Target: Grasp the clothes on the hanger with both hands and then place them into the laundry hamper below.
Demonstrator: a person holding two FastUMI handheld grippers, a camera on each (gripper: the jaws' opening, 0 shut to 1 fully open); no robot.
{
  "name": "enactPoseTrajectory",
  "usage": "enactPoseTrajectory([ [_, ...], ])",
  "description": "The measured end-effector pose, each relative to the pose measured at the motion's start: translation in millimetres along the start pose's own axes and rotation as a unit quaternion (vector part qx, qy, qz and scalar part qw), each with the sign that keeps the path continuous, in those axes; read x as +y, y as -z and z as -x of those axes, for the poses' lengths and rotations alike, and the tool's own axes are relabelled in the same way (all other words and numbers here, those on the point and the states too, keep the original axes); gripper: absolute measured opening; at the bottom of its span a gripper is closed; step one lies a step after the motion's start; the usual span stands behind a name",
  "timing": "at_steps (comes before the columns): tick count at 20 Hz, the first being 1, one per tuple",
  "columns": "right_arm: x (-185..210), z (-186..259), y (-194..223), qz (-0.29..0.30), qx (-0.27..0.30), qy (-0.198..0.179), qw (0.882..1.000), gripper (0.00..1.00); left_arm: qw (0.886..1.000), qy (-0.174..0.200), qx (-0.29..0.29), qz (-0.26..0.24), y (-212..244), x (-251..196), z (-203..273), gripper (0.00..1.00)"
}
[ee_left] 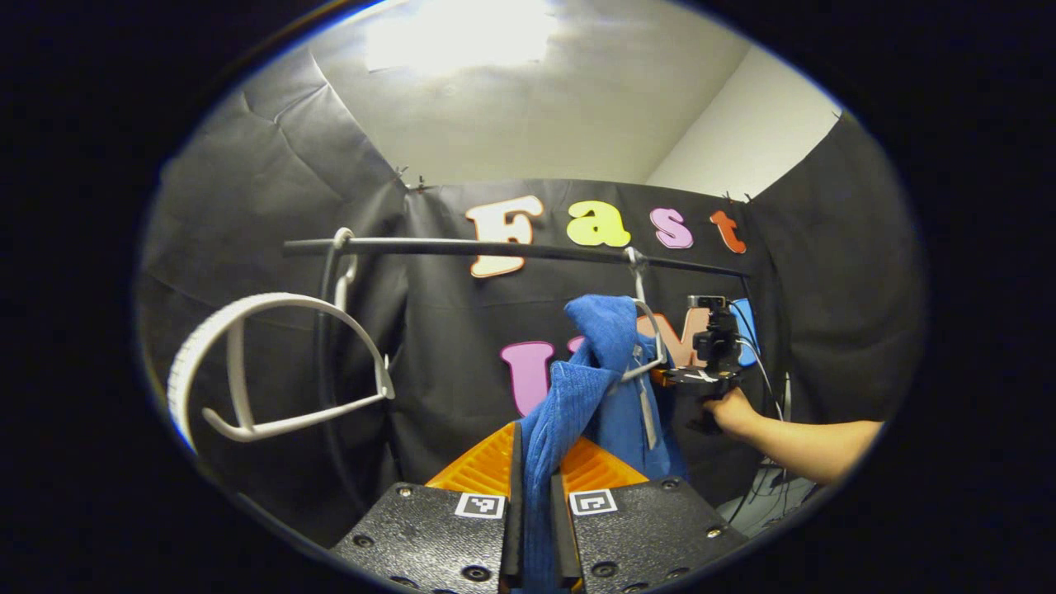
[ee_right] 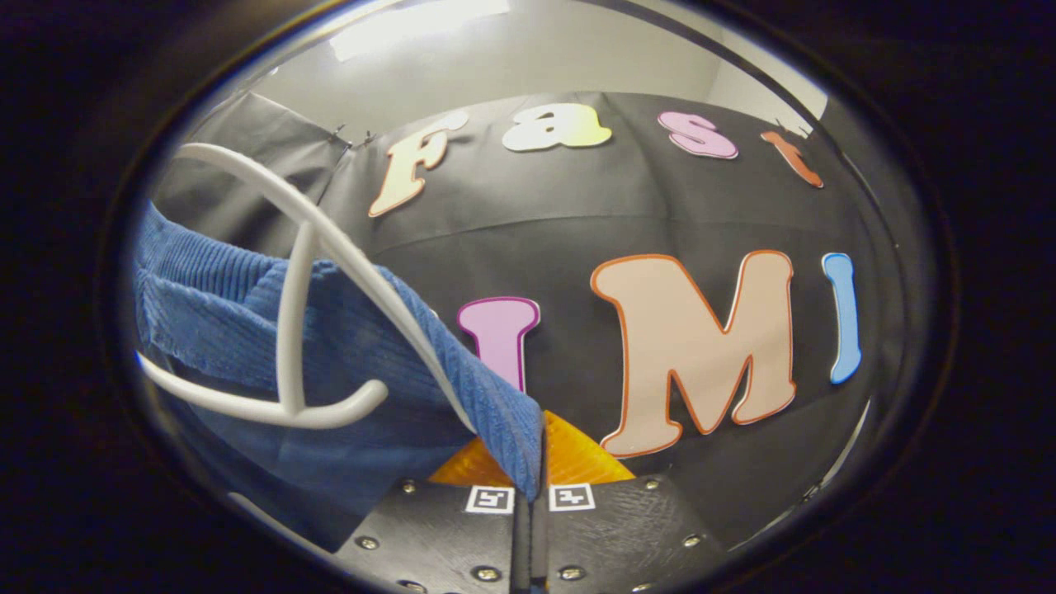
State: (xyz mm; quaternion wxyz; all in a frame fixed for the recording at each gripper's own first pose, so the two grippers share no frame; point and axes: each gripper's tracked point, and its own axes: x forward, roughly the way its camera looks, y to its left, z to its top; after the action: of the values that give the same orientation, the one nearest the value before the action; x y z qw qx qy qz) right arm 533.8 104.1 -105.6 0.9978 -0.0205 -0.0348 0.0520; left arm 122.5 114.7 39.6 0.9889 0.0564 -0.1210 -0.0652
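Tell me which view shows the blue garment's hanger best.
Right gripper view: the white hanger sits close, its arm and crossbar lying over the blue garment. Left gripper view shows it farther off, small and mostly covered by the garment.

My left gripper (ee_left: 535,528): textured black plates, silver screws, square black-and-white markers. Right gripper (ee_right: 529,516) identical. My forearm (ee_left: 813,445) bare.

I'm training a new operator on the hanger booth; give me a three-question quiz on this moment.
1. True or false: the left tool is shut on the blue garment.
2. What does the garment drape over in the right gripper view? A) white hanger B) a hook C) a shelf
3. Fill in: the empty white hanger hangs from the black ____.

Key: 1 true; 2 A; 3 rail. The right tool grips the garment too.
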Motion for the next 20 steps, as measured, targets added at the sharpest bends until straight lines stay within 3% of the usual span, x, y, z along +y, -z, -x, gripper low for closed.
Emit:
enactPoseTrajectory([
  [2, -9.2, -9.7, 3.7, 0.009, 0.01, 0.021, 1.0, 0.0, 0.999, -0.029, -0.03, -0.004, -15.7, 13.3, -1.4, 0.15],
  [3, -5.6, -11.3, 13.0, 0.002, 0.024, 0.014, 1.0, 0.01, 0.999, -0.023, -0.026, -0.007, -6.6, 11.0, -13.3, 0.21],
  [5, -2.9, -11.1, 38.7, -0.011, 0.046, 0.013, 0.999, 0.01, 1.0, -0.009, 0.011, -0.012, 27.3, -7.1, -14.4, 0.14],
  [9, -8.4, 12.3, 76.1, -0.019, 0.063, 0.018, 0.998, 0.01, 0.998, -0.004, 0.065, -0.012, 73.3, -9.2, -24.7, 0.11],
  [13, -11.5, 49.8, 89.6, -0.022, 0.076, 0.022, 0.997, 0.01, 0.997, 0.001, 0.078, -0.002, 85.1, -13.1, -25.3, 0.03],
  [20, 11.3, 140.5, 74.4, -0.018, 0.095, 0.018, 0.995, 0.02, 0.996, 0.017, 0.087, 0.029, 86.5, -43.8, -21.4, 0.0],
])
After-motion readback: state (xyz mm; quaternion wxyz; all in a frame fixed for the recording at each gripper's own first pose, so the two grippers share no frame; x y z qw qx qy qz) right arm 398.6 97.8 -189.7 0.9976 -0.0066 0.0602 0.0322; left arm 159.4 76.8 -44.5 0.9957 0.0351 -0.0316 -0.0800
